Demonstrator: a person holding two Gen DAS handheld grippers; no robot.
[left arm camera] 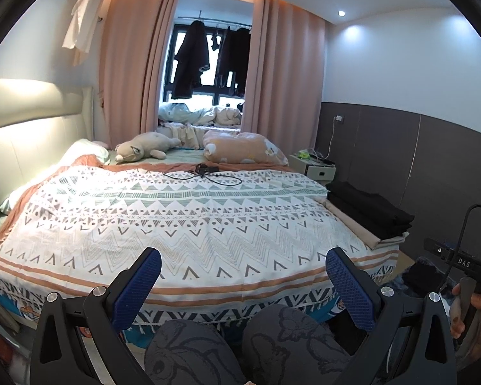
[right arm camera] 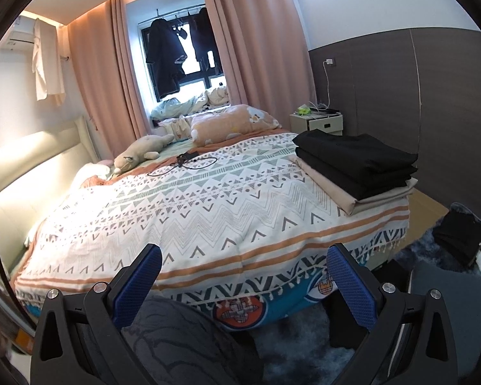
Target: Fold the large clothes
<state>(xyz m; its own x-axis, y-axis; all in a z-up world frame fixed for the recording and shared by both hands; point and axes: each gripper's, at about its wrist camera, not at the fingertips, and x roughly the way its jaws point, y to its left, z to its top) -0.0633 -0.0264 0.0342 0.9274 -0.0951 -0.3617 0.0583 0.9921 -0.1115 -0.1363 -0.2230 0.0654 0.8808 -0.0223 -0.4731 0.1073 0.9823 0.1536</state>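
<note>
Folded black clothes (right arm camera: 356, 157) stacked on a folded beige piece (right arm camera: 368, 197) at the bed's right foot corner, ahead and right of the right gripper (right arm camera: 244, 268), well clear of its jaws. Left gripper (left arm camera: 243, 268) and right gripper both have jaws wide apart, holding nothing, hovering at the foot of the patterned bedspread (left arm camera: 176, 218). Black cable (left arm camera: 205, 175) lies further up the bed.
</note>
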